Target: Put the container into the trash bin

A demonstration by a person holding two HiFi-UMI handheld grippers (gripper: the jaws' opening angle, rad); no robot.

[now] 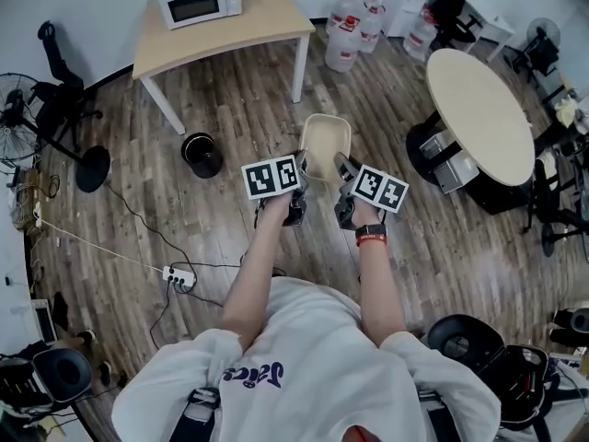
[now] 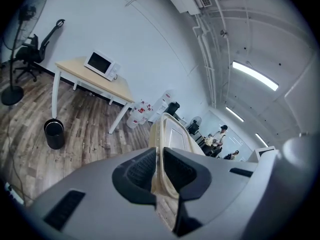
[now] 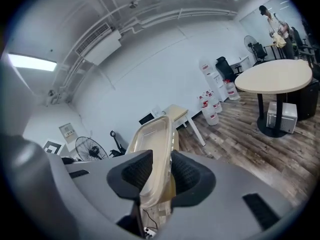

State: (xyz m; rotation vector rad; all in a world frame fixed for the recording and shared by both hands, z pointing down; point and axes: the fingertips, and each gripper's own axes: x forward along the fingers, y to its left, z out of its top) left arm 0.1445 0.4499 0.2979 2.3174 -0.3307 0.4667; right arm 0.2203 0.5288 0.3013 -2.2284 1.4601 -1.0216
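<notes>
Both tongs are closed narrow on the container [image 1: 325,145], gripping its near rim: left tongs [image 1: 301,175] at the left corner, right tongs [image 1: 342,175] at the right. The container is held in the air above the floor [image 1: 248,109] and looks empty. The bin [image 1: 202,154] stands on the floor to its left, well apart, near a bench [image 1: 221,35] leg.

Container [image 1: 324,145] near end hidden behind left tool [image 1: 302,171], right tool [image 1: 342,168]; distant people [image 2: 218,135] too small.
</notes>
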